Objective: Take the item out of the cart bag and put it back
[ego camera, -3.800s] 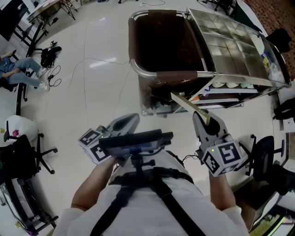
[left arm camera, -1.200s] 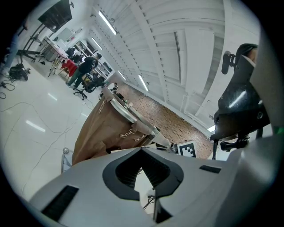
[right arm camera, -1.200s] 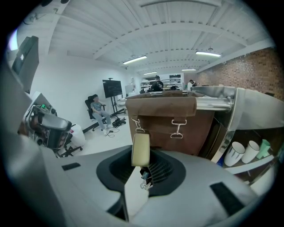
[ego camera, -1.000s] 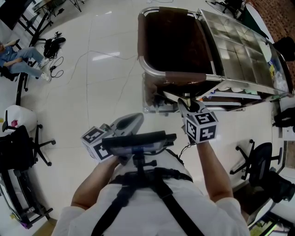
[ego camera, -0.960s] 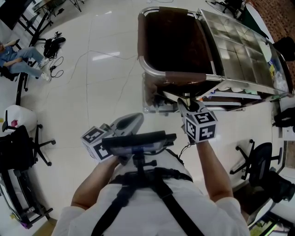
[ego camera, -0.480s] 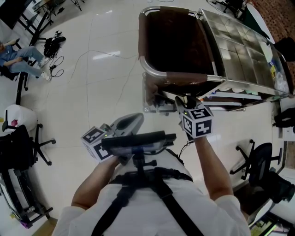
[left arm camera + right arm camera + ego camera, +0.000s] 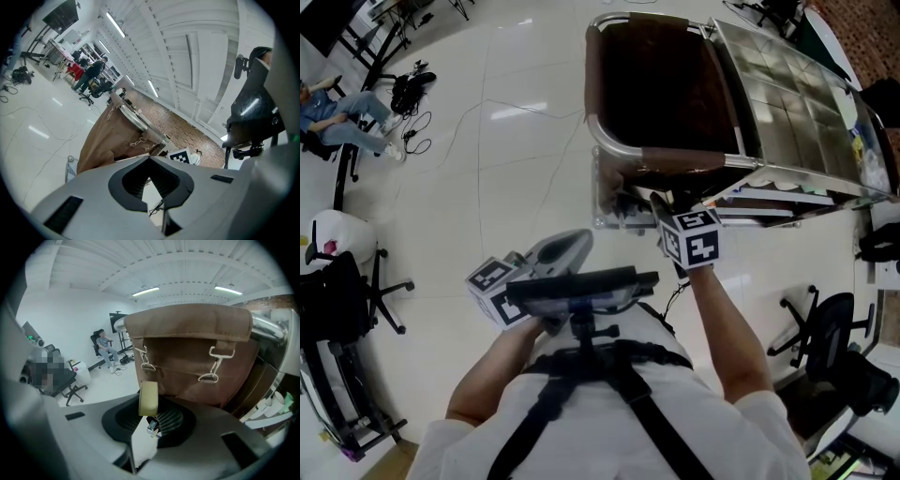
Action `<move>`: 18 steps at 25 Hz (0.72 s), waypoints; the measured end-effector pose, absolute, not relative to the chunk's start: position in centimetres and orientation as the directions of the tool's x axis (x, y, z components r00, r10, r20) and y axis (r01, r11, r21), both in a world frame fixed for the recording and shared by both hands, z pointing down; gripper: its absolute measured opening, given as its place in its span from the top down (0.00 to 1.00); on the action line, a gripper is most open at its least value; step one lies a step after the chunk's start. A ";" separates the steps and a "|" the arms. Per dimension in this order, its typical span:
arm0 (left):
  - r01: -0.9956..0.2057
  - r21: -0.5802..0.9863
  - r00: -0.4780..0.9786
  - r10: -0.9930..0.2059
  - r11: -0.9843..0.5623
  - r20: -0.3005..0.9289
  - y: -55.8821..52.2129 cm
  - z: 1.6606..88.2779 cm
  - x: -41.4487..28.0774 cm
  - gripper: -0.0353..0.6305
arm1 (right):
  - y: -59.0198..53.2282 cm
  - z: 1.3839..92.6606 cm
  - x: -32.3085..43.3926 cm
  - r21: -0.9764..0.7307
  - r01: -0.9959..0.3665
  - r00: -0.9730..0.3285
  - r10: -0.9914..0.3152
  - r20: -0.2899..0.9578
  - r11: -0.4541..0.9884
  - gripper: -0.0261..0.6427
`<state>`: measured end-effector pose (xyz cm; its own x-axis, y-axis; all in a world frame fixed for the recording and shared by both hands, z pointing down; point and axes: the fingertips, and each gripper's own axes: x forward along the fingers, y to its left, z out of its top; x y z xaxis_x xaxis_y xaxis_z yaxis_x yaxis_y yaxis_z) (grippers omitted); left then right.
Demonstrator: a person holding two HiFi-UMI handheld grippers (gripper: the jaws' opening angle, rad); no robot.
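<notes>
The cart bag is a deep brown fabric bag hung in a metal frame; its front wall with clips fills the right gripper view. My right gripper is shut on a flat beige item that sticks out past its fingertips. It hovers just before the bag's near rim, pointing down at an angle. The item shows only as a small beige tip in the head view. My left gripper is held level near my waist, shut and with nothing in it, well short of the bag.
A metal grid lid lies to the right of the bag, with cart shelves of small goods under it. Office chairs stand left and another right. A seated person and floor cables are far left.
My right gripper with the beige item has moved from the lower right toward the bag's near rim, then sunk a little closer to it. The left gripper has stayed put.
</notes>
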<state>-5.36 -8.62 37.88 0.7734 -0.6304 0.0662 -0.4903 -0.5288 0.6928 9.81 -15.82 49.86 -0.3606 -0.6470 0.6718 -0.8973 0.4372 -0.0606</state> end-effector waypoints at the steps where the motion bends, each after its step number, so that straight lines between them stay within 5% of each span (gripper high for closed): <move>1: -0.491 0.693 0.772 -0.632 -0.528 0.066 -8.6 37.9 -5.4 0.95 | -16.0 49.9 9.7 -0.060 -0.897 -0.361 -0.645 0.673 0.439 0.85; 18: -0.491 0.694 0.778 -0.623 -0.527 0.077 -7.9 38.2 -5.7 0.95 | -17.3 52.4 9.0 -0.033 -0.899 -0.320 -0.605 0.729 0.436 0.85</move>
